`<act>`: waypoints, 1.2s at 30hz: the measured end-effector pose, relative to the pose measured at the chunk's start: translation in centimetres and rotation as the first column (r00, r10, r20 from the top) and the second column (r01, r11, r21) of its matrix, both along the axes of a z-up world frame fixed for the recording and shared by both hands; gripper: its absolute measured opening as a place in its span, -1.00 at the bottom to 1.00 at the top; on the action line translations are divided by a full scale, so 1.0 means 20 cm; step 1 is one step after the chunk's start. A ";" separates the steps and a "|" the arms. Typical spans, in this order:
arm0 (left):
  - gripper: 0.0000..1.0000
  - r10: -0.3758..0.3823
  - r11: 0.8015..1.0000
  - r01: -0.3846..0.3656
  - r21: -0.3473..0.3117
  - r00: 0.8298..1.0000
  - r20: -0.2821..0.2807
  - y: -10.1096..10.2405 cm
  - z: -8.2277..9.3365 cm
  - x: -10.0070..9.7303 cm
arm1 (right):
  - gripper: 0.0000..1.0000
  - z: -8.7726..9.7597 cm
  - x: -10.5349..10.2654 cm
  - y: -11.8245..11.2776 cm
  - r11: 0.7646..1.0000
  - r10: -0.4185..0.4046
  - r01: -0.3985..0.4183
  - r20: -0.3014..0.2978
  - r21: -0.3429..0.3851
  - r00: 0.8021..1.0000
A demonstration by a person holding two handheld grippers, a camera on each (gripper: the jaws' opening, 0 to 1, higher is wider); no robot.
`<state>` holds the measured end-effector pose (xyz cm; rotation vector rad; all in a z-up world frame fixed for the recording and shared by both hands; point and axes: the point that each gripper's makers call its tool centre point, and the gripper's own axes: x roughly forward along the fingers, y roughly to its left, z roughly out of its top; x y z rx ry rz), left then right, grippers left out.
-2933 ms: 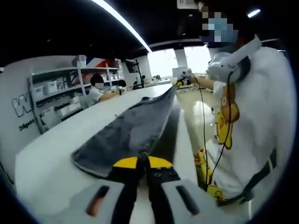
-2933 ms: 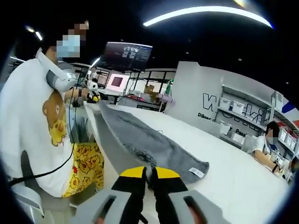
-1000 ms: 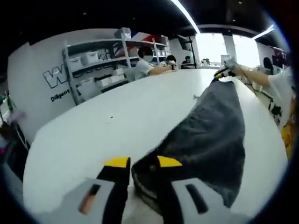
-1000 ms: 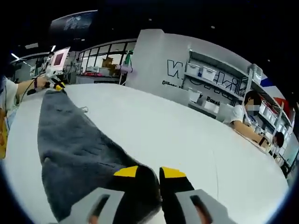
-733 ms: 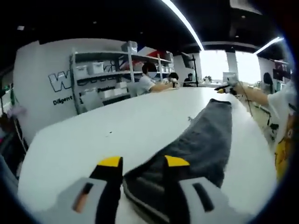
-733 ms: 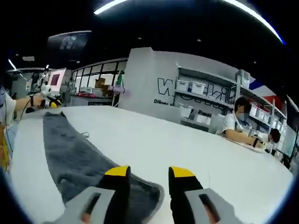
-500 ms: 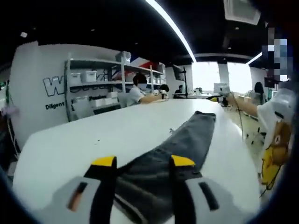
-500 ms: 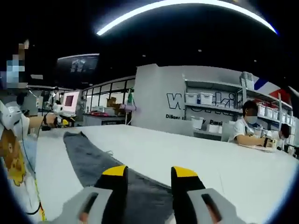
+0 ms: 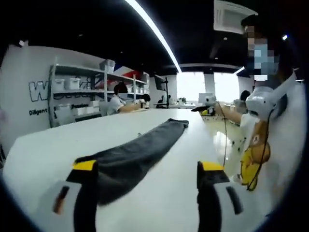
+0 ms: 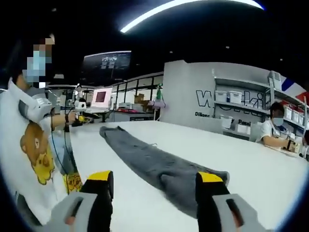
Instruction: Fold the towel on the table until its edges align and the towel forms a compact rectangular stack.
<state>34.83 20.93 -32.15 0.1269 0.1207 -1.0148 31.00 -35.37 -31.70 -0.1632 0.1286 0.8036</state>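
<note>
The dark grey towel (image 9: pixel 140 147) lies flat on the white table (image 9: pixel 176 179) as a long narrow strip running away from me. In the left gripper view my left gripper (image 9: pixel 148 166) is open wide, with the towel's near end just past its left fingertip and nothing between the jaws. From the other end, the towel (image 10: pixel 154 162) stretches from near my right gripper (image 10: pixel 154 176) toward the far left. That gripper is open too and holds nothing. Far off, the left gripper (image 10: pixel 78 117) shows in a hand by the towel's far end.
The person (image 9: pixel 270 140) in a white printed shirt stands along the table's edge. Shelves with white bins (image 9: pixel 72 92) line the back wall. People (image 10: pixel 277 130) sit at the table's far side. A monitor (image 10: pixel 100 99) stands beyond the table end.
Both grippers have let go of the towel's ends and opened wide, drawing back. The towel now rests flat as a long strip on the table.
</note>
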 end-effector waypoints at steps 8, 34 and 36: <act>0.99 0.051 0.999 -0.051 0.011 0.999 -0.002 0.08 -0.02 -0.05 | 0.78 -0.04 -0.04 -0.06 0.997 -0.076 0.076 -0.016 0.021 0.997; 0.98 0.322 0.927 -0.301 0.225 0.945 -0.061 0.28 -0.16 0.08 | 0.99 -0.25 -0.05 -0.49 0.920 -0.371 0.328 -0.206 -0.215 0.905; 0.96 0.313 0.936 -0.292 0.195 0.946 -0.089 0.26 -0.17 0.11 | 0.99 -0.25 -0.02 -0.49 0.925 -0.357 0.315 -0.202 -0.211 0.912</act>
